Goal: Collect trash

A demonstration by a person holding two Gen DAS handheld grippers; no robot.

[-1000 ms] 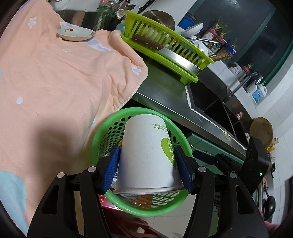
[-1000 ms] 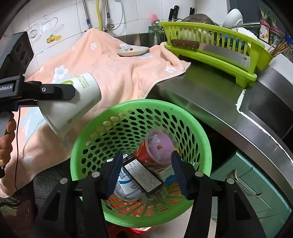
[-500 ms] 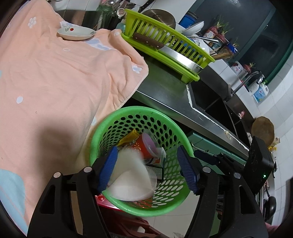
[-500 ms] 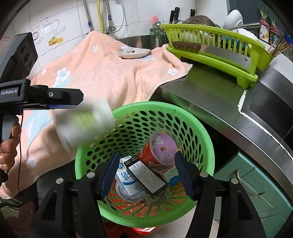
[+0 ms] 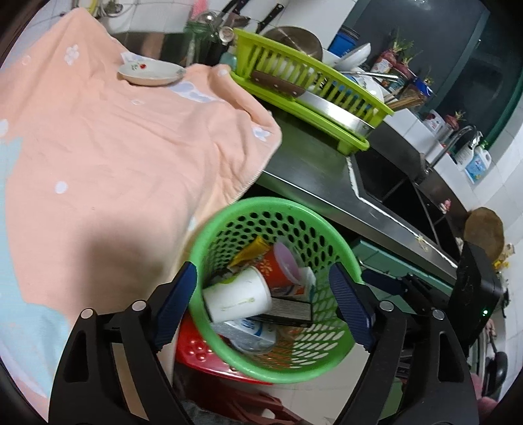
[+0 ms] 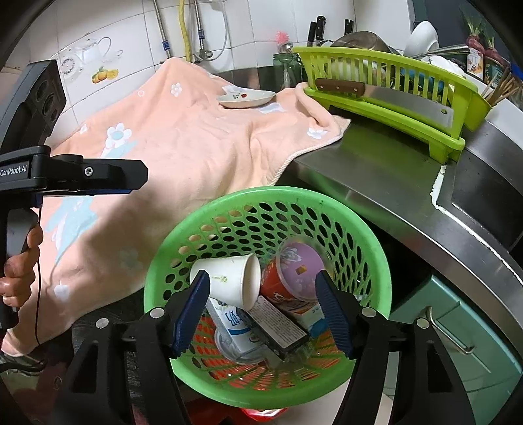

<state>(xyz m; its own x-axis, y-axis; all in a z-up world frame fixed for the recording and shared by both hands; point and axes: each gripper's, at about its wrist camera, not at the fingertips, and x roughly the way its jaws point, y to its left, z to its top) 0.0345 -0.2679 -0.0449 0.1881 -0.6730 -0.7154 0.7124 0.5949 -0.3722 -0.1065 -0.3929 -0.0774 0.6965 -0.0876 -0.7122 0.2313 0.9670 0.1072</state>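
Home kitchen here, w/ steel sink [image 5: 389, 183] & tap [image 5: 457, 137], green dish rack [image 6: 392, 81], knives [image 6: 320, 26] on tiled wall.

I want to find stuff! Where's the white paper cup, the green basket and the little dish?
white paper cup [image 6: 225, 281], right wrist view, on its side wall.
green basket [image 6: 271, 195], right wrist view, on its far rim.
little dish [image 5: 148, 72], left wrist view, on its inside.
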